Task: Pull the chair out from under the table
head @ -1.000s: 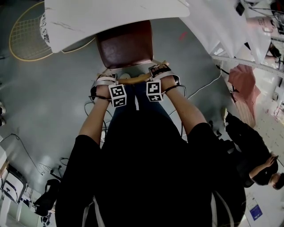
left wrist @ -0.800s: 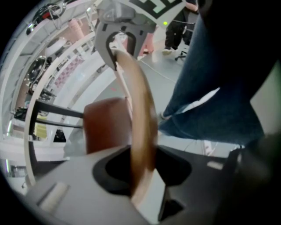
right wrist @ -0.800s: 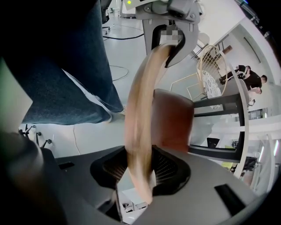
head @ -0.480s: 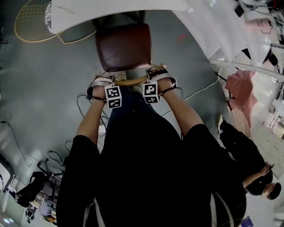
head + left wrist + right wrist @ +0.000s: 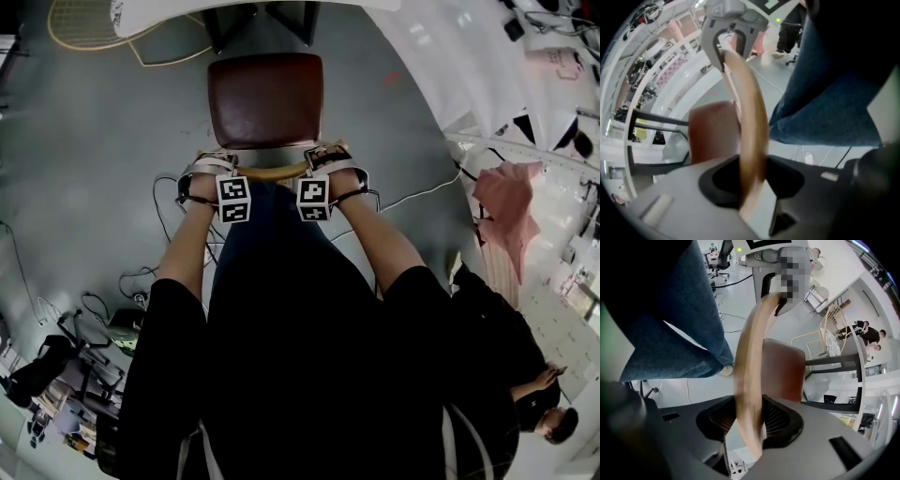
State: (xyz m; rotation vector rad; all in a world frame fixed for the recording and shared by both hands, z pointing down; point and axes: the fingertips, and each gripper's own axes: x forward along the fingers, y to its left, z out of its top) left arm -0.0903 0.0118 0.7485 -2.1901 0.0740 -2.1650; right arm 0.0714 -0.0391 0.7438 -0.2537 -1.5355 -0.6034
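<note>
The chair has a dark brown seat [image 5: 265, 98] and a curved wooden back rail [image 5: 272, 172]. It stands in front of the white table [image 5: 253, 7], with the whole seat showing. My left gripper [image 5: 217, 167] is shut on the left end of the rail and my right gripper [image 5: 325, 157] on its right end, both pointing down. In the left gripper view the rail [image 5: 751, 126] runs between the jaws of the left gripper [image 5: 752, 180], seat [image 5: 712, 133] beyond. The right gripper view shows the right gripper [image 5: 750, 423] clamped on the rail [image 5: 749, 376], beside the seat [image 5: 783, 371].
Cables [image 5: 169, 202] lie on the grey floor on both sides of the chair. The table's dark legs [image 5: 225, 23] stand just past the seat. A pink cloth [image 5: 506, 202] hangs at the right, a bystander [image 5: 525, 394] stands at the lower right, and gear [image 5: 66, 375] sits at the lower left.
The chair has slid out from under the table toward the person, its seat fully uncovered. Both grippers moved back with the rail, still clamped on it.
</note>
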